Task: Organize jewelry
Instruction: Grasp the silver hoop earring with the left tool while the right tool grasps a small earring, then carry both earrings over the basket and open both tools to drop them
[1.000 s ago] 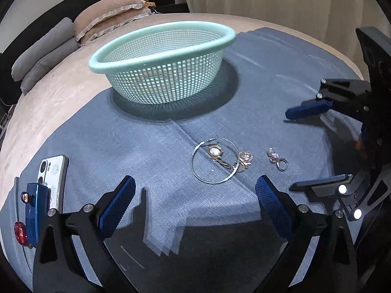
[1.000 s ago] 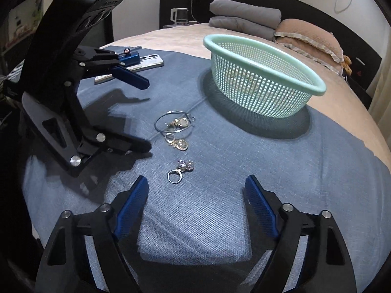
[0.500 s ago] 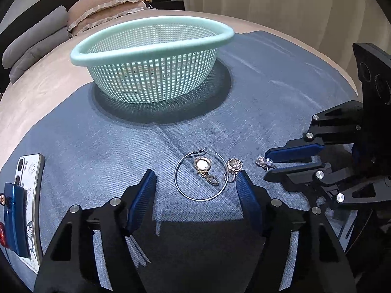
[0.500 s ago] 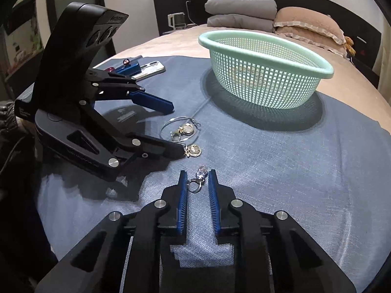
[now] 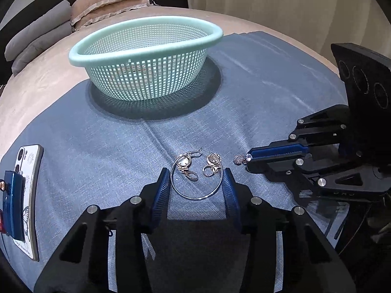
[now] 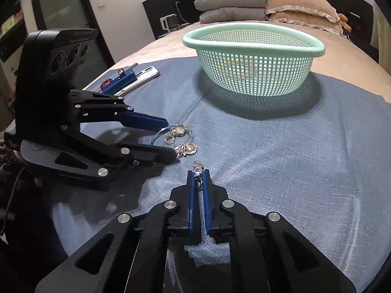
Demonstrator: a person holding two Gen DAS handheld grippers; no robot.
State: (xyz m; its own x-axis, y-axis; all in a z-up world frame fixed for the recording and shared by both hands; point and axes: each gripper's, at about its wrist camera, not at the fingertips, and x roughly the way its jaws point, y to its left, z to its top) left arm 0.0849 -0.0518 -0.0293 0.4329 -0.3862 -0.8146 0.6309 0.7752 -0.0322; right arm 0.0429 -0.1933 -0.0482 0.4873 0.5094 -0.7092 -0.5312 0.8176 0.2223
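My right gripper (image 6: 198, 174) clamps the crystal earring (image 6: 197, 165); left gripper (image 5: 196, 185), half-open, brackets the hoop (image 5: 195, 183). The basket's (image 5: 146, 28) contents are unclear.

Both claws, the left claw (image 5: 196, 186) and the right claw (image 6: 198, 176), share matte black angular linkages, silver round screw heads, and ribbed blue finger pads (image 5: 160, 195).

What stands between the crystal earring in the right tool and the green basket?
Nothing visible does. The right tool is shut on the crystal earring, and only bare blue cloth lies between it and the green basket. The hoop and the left tool sit off to the side.
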